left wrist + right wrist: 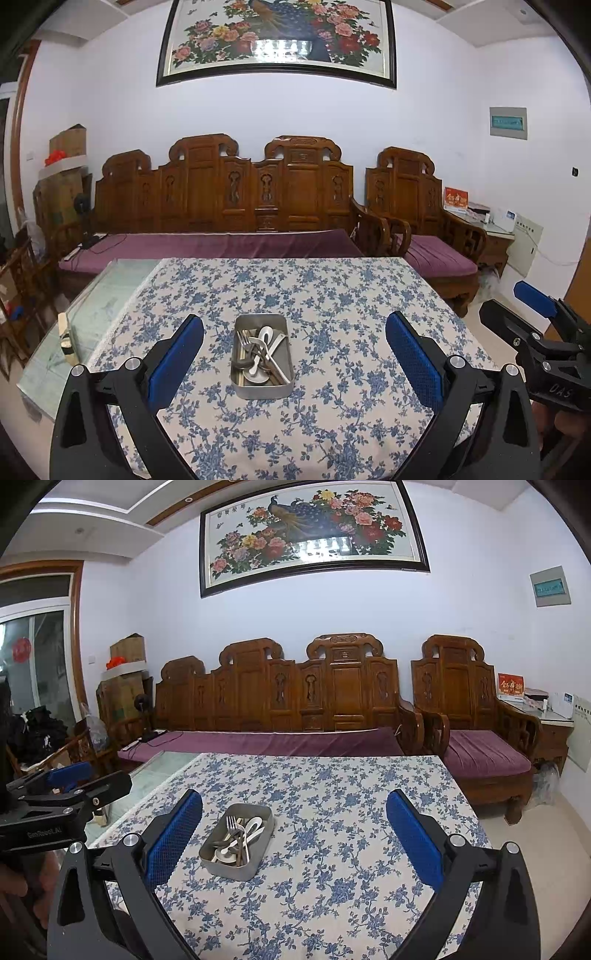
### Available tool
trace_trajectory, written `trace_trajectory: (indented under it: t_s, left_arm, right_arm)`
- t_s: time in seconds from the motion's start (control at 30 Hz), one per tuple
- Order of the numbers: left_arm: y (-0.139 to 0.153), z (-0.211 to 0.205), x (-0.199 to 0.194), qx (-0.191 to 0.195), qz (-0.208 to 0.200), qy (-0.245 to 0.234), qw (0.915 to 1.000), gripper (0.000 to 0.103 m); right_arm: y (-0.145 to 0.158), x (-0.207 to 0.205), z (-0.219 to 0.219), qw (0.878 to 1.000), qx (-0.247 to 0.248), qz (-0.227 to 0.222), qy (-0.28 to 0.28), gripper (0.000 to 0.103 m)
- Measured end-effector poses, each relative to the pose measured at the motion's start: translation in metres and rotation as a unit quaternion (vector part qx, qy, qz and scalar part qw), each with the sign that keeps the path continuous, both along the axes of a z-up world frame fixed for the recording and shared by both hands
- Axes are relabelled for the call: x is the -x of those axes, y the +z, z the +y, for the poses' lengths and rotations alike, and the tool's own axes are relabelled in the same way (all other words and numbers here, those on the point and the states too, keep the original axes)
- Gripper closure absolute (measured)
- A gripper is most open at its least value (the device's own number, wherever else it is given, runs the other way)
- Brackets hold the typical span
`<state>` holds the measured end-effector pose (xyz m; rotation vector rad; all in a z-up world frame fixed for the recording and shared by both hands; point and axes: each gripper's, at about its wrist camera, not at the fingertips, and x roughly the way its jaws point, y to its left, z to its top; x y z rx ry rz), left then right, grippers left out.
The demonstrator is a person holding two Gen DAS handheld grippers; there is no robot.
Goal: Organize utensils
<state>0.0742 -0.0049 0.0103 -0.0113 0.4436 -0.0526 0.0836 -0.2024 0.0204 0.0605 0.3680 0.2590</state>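
Note:
A grey metal tray (288, 354) stands in the middle of the table on a blue floral cloth (332, 295). It holds a tangle of utensils (260, 350): forks, white spoons and chopsticks. My left gripper (294, 350) is open and empty, held above the near side of the table, with the tray between its blue pads. My right gripper (294, 830) is open and empty, level with the left one; the tray (258, 864) lies left of its centre. Each gripper shows at the edge of the other's view.
The cloth covers most of a glass-topped table (110, 291); bare glass shows at the left, with a small gold-coloured object (68, 338) on it. A carved wooden sofa (221, 192) and armchair (417, 199) with purple cushions stand behind the table.

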Motion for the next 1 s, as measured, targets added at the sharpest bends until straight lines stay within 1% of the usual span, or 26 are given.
trace_trajectory:
  t_s: [1.0]
  left_arm:
    - [-0.0023, -0.0070, 0.0047, -0.007, -0.007, 0.001, 1.0000, 0.008]
  right_arm:
    - [-0.0009, 0.0000, 0.0008, 1.000, 0.000, 0.001, -0.001, 0.003]
